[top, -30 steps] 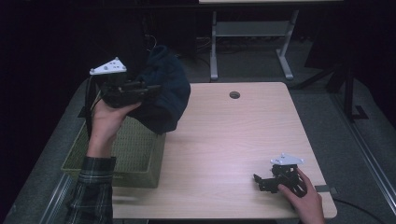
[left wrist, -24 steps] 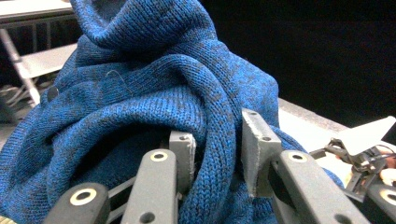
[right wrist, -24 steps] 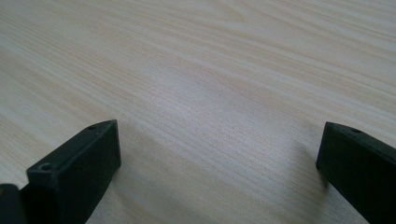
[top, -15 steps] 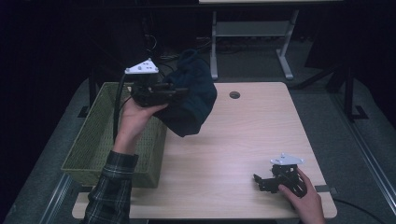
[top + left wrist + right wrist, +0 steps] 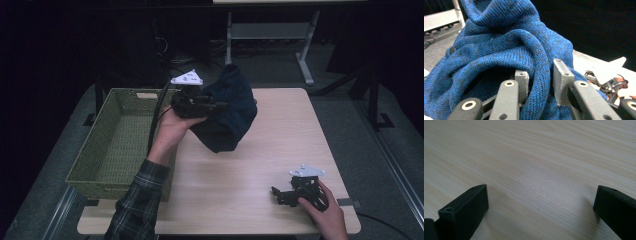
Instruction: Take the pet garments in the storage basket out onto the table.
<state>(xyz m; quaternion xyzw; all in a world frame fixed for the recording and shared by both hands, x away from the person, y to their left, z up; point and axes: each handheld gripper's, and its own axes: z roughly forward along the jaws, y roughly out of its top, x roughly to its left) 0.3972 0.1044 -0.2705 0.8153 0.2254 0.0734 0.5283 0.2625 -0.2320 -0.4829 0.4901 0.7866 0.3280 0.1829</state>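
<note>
Tool at left (image 5: 216,106), in the upper middle of the high view, has its jaws nearly shut on a thick fold of the blue sweater (image 5: 230,114); in the left gripper view the knit (image 5: 499,50) bulges between and over the two grey pads (image 5: 560,75), so we read the grip as firm. Compared with the two earlier high views, we see that this tool has travelled from above the far edge of the basket (image 5: 117,145) toward the centre of the frame, and the sweater has gone with it. The garment now hangs over the bench (image 5: 260,165), just right of the basket's near corner, and none of it lies within the woven walls; whether its lowest fold touches the wood we cannot tell. We judge from this that the sweater is being taken out of the basket to be laid on the bench, and that the lift-out is done while the setting-down is not.

Right tool (image 5: 286,196), at the lower right of the high view, rests low on the bench in the same place as before. Its jaws stand wide apart with bare wood (image 5: 536,170) between them and hold nothing. We take it to be waiting, perhaps to help spread the cloth once the sweater comes down.
</note>
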